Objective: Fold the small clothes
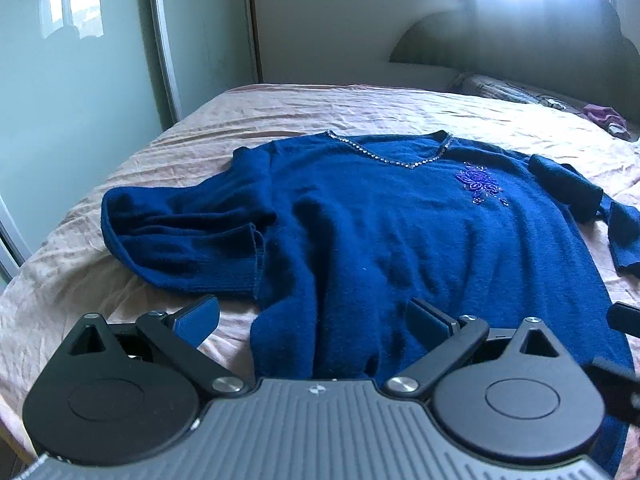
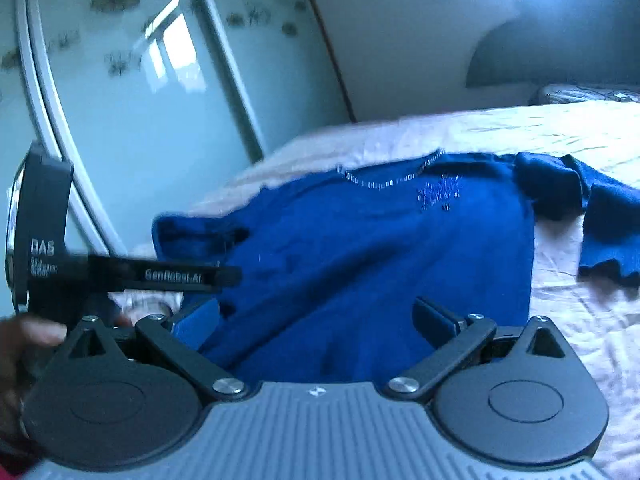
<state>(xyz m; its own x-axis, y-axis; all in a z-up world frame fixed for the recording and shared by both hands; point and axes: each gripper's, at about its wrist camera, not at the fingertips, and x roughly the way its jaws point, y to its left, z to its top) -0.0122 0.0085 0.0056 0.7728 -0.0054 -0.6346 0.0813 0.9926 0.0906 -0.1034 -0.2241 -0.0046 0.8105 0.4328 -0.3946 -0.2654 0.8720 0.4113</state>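
While spread flat and face up on a pink bed sheet (image 1: 360,112), blue sweater (image 1: 400,232) reaching from between the fingers out toward the far headboard (image 1: 520,40). Left gripper (image 1: 316,320) hovering low over the near hem, fingers spread wide with nothing between them; left finger (image 1: 200,316) above bare sheet just off the sweater's edge, right finger (image 1: 428,320) above the blue knit. Beyond the left finger, one sleeve (image 1: 184,240) doubled back on itself beside the body. Far ahead of the fingers, a beaded neckline (image 1: 400,156) and a purple beaded flower (image 1: 480,184) on the chest. Beyond the right finger, the other sleeve (image 1: 580,200) bunched and trailing off sideways. Right gripper (image 2: 316,320) likewise spread wide and empty, both fingers over the lower body of the sweater, this view blurred. Left of its left finger, the other gripper's black body with white lettering, and part of a hand (image 2: 24,344) at the frame edge. Past the sweater's left side, pale green sliding doors (image 1: 80,100). Beyond the right finger, far off near the pillow (image 1: 500,88), a small purple cloth (image 1: 604,114)
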